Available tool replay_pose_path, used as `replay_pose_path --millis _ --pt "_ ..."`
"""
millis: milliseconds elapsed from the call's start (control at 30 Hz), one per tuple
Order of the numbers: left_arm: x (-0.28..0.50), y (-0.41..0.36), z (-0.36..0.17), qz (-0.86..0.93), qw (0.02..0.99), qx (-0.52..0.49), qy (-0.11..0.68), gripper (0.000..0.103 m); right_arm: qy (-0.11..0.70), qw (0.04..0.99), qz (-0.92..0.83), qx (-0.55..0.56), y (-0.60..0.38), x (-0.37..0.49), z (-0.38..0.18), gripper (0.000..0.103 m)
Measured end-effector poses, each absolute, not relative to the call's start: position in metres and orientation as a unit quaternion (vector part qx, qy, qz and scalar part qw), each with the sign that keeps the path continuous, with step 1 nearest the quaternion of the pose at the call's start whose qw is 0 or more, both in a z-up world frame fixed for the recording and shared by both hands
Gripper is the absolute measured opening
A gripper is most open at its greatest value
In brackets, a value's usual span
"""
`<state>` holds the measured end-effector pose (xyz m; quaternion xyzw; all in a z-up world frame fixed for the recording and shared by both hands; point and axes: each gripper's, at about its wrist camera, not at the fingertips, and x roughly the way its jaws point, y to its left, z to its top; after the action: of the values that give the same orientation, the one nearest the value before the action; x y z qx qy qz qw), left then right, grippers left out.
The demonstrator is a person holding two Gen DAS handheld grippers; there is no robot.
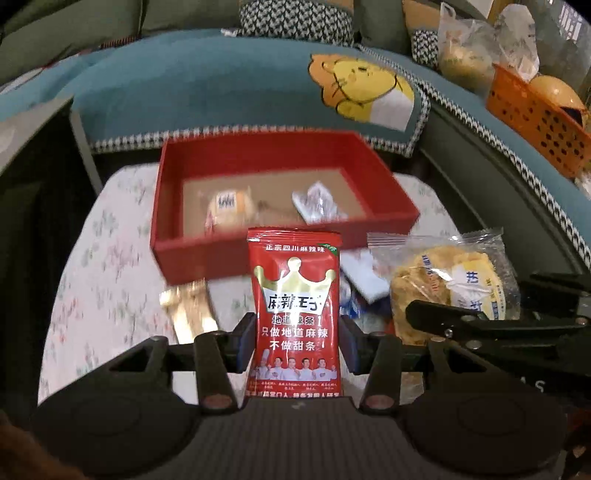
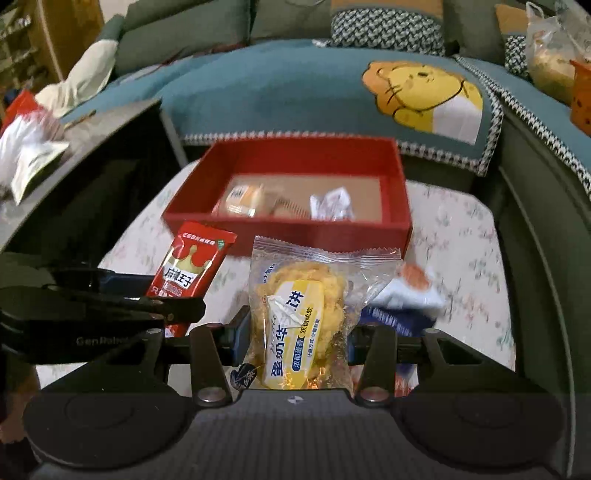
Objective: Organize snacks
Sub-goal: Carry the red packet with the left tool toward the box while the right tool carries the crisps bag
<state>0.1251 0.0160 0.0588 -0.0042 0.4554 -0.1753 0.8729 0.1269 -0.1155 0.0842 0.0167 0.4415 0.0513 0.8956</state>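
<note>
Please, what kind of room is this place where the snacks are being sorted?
Most likely a home living room. A sofa with a teal cartoon-bear cover and patterned cushions stands behind a small table with a floral cloth, which bears the red box for snacks.

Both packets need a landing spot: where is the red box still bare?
The red cardboard box has bare brown floor at its right end, beyond the white wrapped snack, and along the back wall. The left-centre is crowded by the orange-labelled packet.
</note>
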Motion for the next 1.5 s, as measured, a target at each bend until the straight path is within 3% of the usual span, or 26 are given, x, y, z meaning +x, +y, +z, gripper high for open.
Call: replay_pose_path --millis 867,1200,1500 --pt "0.286 0.013 0.041 -0.106 0.893 -0.019 0.436 0.073 0.411 0.909 0.042 0.059 -0.126 0.275 0.064 0.053" --pt "0.31 0.012 0.001 -0.088 0.884 -0.007 0.458 0.073 0.433 0.898 0.04 0.07 -0.126 0.3 0.023 0.054" --pt "0.308 0.005 -0.001 -0.074 0.889 0.024 0.452 0.077 0.438 0.897 0.024 0.063 -0.126 0.301 0.013 0.056"
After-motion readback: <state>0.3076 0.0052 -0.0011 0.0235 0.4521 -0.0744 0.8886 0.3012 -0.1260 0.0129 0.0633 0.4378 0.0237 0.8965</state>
